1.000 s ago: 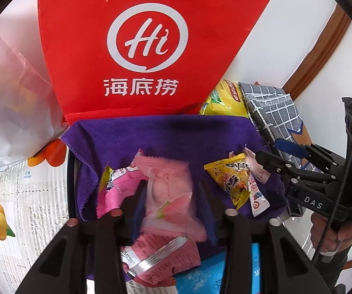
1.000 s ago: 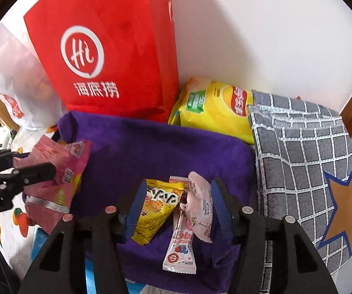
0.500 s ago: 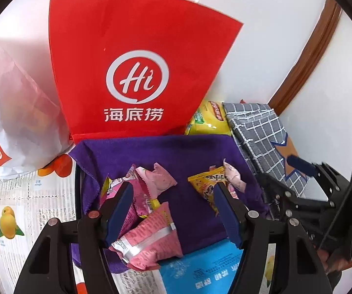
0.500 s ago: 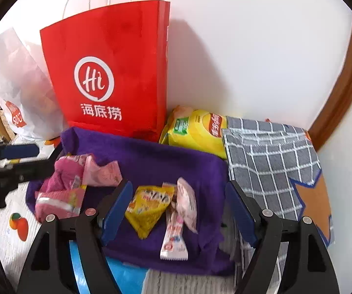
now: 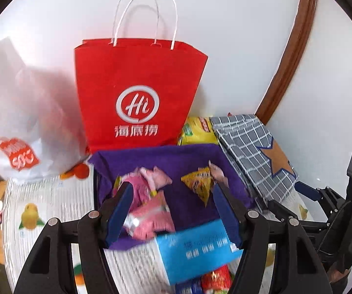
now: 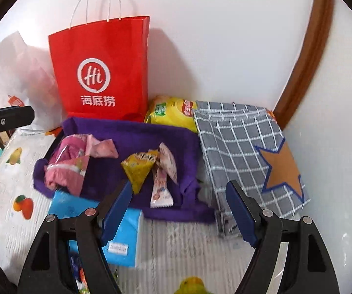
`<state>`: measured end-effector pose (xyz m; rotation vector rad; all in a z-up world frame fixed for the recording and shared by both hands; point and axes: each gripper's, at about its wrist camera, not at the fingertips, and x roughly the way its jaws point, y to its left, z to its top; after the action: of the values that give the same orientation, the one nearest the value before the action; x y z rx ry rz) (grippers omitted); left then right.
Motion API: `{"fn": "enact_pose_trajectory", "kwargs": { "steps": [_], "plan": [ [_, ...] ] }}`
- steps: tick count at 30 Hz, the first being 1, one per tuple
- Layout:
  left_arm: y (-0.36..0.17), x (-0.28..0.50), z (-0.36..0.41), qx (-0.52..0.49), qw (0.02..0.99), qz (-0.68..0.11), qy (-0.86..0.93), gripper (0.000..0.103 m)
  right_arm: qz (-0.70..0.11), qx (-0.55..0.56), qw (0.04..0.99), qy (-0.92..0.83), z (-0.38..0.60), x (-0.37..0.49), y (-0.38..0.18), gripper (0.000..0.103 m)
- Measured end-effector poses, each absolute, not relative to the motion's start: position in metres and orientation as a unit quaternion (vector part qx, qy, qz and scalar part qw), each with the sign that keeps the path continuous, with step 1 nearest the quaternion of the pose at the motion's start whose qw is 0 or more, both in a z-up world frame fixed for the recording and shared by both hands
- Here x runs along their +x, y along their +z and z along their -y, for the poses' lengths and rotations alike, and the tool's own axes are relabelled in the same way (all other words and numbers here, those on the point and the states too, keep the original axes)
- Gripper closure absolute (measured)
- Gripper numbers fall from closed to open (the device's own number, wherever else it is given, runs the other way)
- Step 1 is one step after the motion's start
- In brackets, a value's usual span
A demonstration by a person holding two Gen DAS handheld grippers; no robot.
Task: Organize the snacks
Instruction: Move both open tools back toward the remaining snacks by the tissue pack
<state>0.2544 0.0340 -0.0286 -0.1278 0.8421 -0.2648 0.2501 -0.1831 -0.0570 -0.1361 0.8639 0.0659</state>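
A purple cloth-lined tray (image 5: pixel 188 156) (image 6: pixel 136 134) holds two groups of snacks. Pink packets (image 5: pixel 149 196) (image 6: pixel 70 164) lie at its left. A yellow packet (image 5: pixel 198 186) (image 6: pixel 139 169) and pale pink sachets (image 6: pixel 163 174) lie at its right. My left gripper (image 5: pixel 173 210) is open and empty, held back above the tray's front edge. My right gripper (image 6: pixel 181 210) is open and empty, in front of the tray's right side. The right gripper also shows in the left wrist view (image 5: pixel 291 201).
A red paper bag (image 5: pixel 136 93) (image 6: pixel 102 68) stands against the wall behind the tray, with a white plastic bag (image 5: pixel 16 112) to its left. A yellow chip bag (image 6: pixel 173 112) and a grey checked cloth (image 6: pixel 244 152) lie to the right. A blue box (image 5: pixel 195 250) (image 6: pixel 117 232) sits in front.
My left gripper let go of a pink packet onto the tray's left side and opened. Both grippers pulled back and up from the tray; the right opened wider.
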Motion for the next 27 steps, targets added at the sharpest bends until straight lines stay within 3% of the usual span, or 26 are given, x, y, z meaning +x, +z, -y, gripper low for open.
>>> {"fn": "enact_pose_trajectory", "kwargs": {
  "steps": [13,27],
  "plan": [
    [-0.032,0.176,-0.043,-0.071,0.897,-0.420,-0.122,0.037,-0.402,-0.039,0.914,0.047,0.197,0.176,-0.057,0.025],
    [-0.043,0.141,-0.049,-0.071,0.905,-0.410,-0.088,0.037,-0.401,0.002,0.912,0.085,0.201,0.145,-0.070,0.025]
  ]
}}
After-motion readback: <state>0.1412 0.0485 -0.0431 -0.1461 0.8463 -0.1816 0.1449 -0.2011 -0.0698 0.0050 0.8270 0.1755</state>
